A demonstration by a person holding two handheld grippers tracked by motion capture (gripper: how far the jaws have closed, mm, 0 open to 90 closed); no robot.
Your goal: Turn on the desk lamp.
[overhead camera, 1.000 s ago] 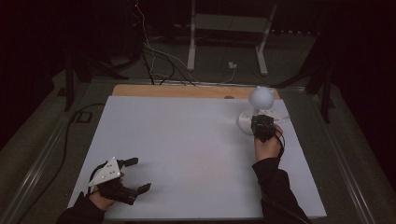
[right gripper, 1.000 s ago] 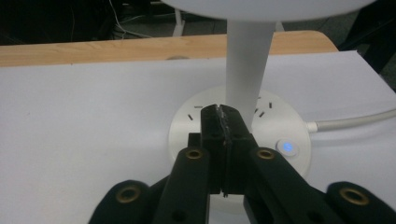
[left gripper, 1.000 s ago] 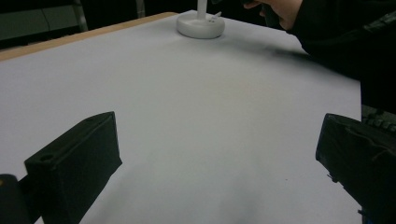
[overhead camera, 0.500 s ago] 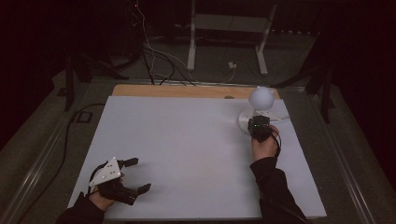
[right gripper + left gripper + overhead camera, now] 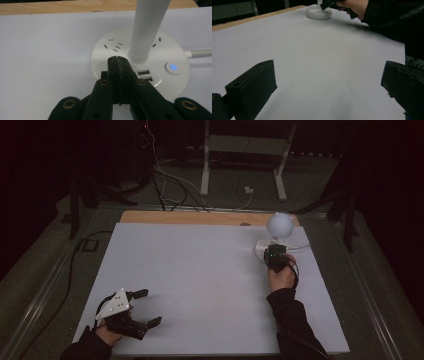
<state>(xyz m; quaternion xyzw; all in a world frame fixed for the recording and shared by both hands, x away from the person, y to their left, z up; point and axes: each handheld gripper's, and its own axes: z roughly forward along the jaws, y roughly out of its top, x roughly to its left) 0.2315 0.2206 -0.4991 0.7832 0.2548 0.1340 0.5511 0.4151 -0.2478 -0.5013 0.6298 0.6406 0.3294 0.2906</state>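
Right gripper view – lamp (image 5: 147, 27) stem upright, base (image 5: 160, 62) flat

High view overhead, far; 2 gripper views low, close; lamp base (image 5: 140, 65) shared.

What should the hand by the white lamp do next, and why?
Probably nudge the right gripper sideways toward the glowing blue button and press it. Its jaws are shut together, their tips over the lamp base beside the pole, so they look set for poking, not grabbing.

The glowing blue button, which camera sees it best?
The right gripper view: the button glows close up on the lamp base. The high view and left gripper view show that base far off, too small to make out the button.
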